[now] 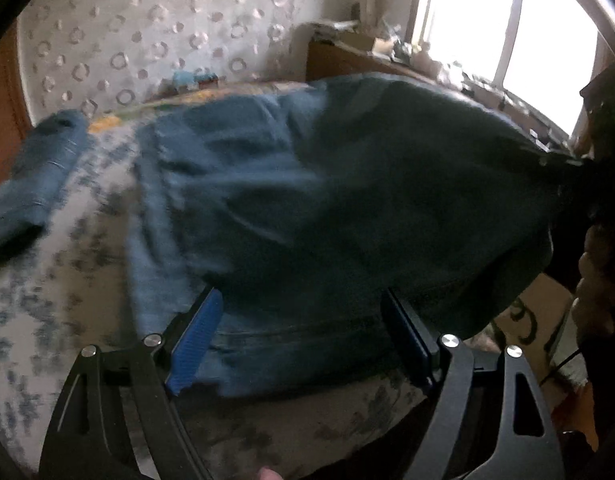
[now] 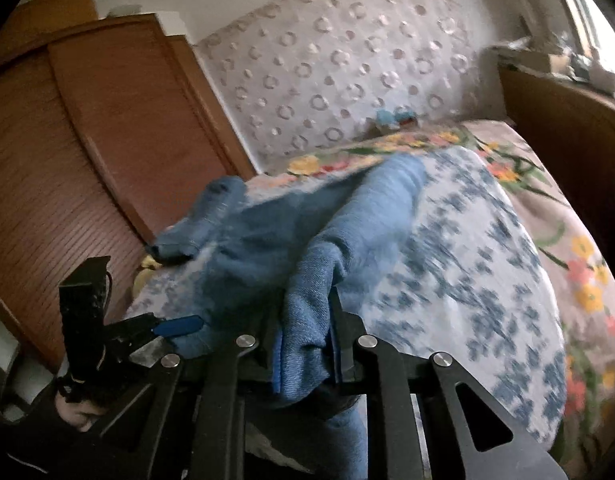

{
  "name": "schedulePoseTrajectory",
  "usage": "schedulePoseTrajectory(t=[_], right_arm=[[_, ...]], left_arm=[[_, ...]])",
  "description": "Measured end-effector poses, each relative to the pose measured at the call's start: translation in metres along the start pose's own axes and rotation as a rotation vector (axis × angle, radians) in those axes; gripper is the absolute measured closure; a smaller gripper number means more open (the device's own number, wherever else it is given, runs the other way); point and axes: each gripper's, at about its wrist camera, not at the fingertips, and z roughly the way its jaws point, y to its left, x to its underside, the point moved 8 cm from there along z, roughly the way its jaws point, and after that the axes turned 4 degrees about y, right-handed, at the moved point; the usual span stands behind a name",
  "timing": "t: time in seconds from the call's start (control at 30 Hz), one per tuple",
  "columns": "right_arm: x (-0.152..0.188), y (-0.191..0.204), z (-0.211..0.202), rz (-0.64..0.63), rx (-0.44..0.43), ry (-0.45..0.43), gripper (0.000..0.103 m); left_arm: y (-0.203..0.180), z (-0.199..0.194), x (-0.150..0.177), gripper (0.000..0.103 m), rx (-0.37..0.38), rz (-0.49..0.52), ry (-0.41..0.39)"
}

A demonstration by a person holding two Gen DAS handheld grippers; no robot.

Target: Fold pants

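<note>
The pants (image 1: pixel 307 208), soft blue denim, lie crumpled on the bed (image 1: pixel 47 320), whose white cover bears a blotchy blue print. The left claw (image 1: pixel 303 332) stands wide and released, its ribbed blue pads either side of the cloth's near edge, not pressing it. The right claw (image 2: pixel 303 344) is clenched on a bunched fold of the pants, lifting it. Behind stands a wall (image 2: pixel 347 60) patterned with rings.

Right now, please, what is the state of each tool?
Left tool: open, jeans between its fingers, not pinched.
Right tool: closed on a fold of the jeans.
</note>
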Motion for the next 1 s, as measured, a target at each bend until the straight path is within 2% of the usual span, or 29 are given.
schedulePoseTrajectory(t=[0.2,0.37,0.53,0.6,0.7,0.77,0.9,1.0], right_arm=[[-0.018,0.052,0.03,-0.094,-0.072,-0.004,0.087],[-0.017,0.088,0.064,-0.153,-0.116,0.028,0.087],[0.0,0.118,0.112,-0.209,-0.165,0.112,0.087],[0.017,0.13,0.137,-0.225,-0.188,0.188,0.087],[0.047,0.133,0.17,-0.248,-0.185,0.282,0.087],[0.055,0.132,0.18,-0.253,-0.188,0.308,0.087],[0.047,0.131,0.173,-0.261,-0.166,0.297,0.086],[0.039,0.133,0.165,-0.288,-0.136,0.29,0.076]], left_arm=[[0.047,-0.062,-0.006,0.021,-0.066,-0.051,-0.097],[0.096,-0.094,0.01,0.021,-0.139,-0.098,-0.116],[0.132,-0.106,0.03,0.021,-0.188,-0.138,-0.106],[0.143,-0.109,0.033,0.021,-0.2,-0.154,-0.108],[0.154,-0.114,0.034,0.021,-0.211,-0.169,-0.116],[0.156,-0.115,0.034,0.021,-0.212,-0.175,-0.121],[0.157,-0.115,0.034,0.021,-0.209,-0.173,-0.124],[0.151,-0.117,0.029,0.021,-0.199,-0.167,-0.135]])
